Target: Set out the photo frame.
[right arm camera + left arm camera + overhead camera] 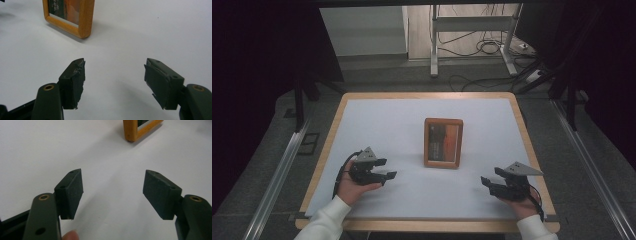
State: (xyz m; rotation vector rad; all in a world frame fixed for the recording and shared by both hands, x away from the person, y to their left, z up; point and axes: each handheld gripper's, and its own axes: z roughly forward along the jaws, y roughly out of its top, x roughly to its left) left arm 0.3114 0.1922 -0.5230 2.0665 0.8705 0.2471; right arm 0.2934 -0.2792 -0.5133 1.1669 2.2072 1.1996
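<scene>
A: Wide shot first: white table (377, 125) with a pale wood rim, and a wooden picture frame (443, 142) lying flat near its middle, a touch right of centre.

B: And both tools sit low at the near edge. Left gripper (386, 168) near left, jaws spread apart with nothing between them.

A: Right gripper (488, 182) mirrors it at the near right, jaws also parted and empty, close to the right rim.

B: From the left gripper view, only a corner of the frame (136, 130) peeks in far ahead, with bare white surface between.

A: Same from the right gripper view: the frame (75, 17) is well apart, with open sheet all round.
</scene>
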